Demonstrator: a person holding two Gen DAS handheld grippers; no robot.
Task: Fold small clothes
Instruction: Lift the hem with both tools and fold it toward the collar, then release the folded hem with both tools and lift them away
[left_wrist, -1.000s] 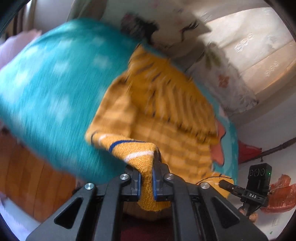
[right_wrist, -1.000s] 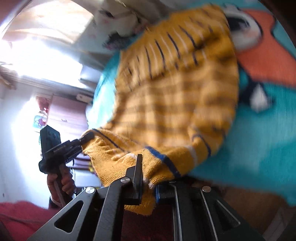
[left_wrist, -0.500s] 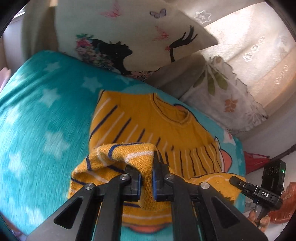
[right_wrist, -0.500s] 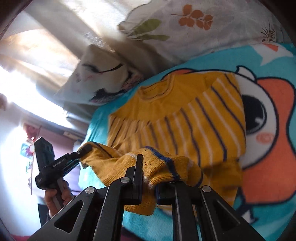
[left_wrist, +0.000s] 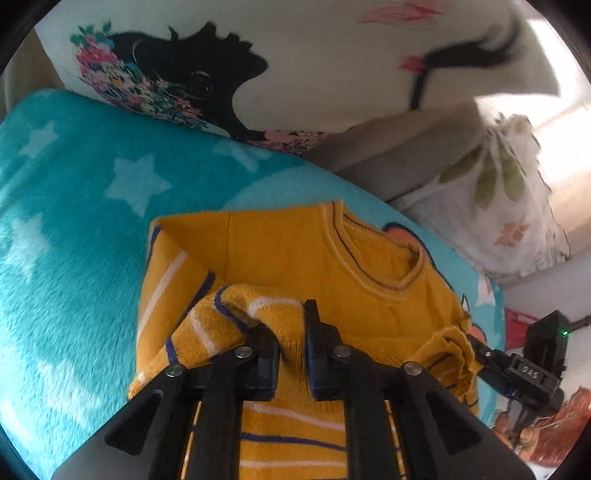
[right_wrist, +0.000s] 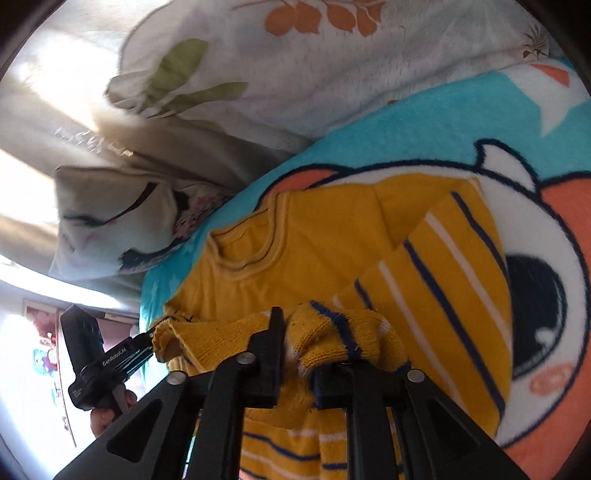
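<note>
A small yellow sweater (left_wrist: 295, 251) with white and navy stripes lies on a teal blanket (left_wrist: 74, 206), collar toward the pillows. My left gripper (left_wrist: 291, 332) is shut on the sweater's striped hem and holds it above the chest, near the collar. My right gripper (right_wrist: 297, 339) is shut on the other hem corner, and the sweater (right_wrist: 325, 236) lies under it. The hem stretches between both grippers, folded up over the body. The right gripper shows in the left wrist view (left_wrist: 476, 350), the left gripper in the right wrist view (right_wrist: 147, 343).
A white pillow with a black silhouette print (left_wrist: 258, 66) and a leaf-print pillow (left_wrist: 491, 206) lean at the blanket's far edge. The blanket (right_wrist: 443, 118) has a big orange cartoon fish (right_wrist: 565, 295) beside the sweater. A beige curtain (right_wrist: 92, 129) hangs behind.
Both grippers have carried the hem forward over the sweater, from near the bottom edge up toward the collar. The sweater's lower half now lies doubled over its chest.
</note>
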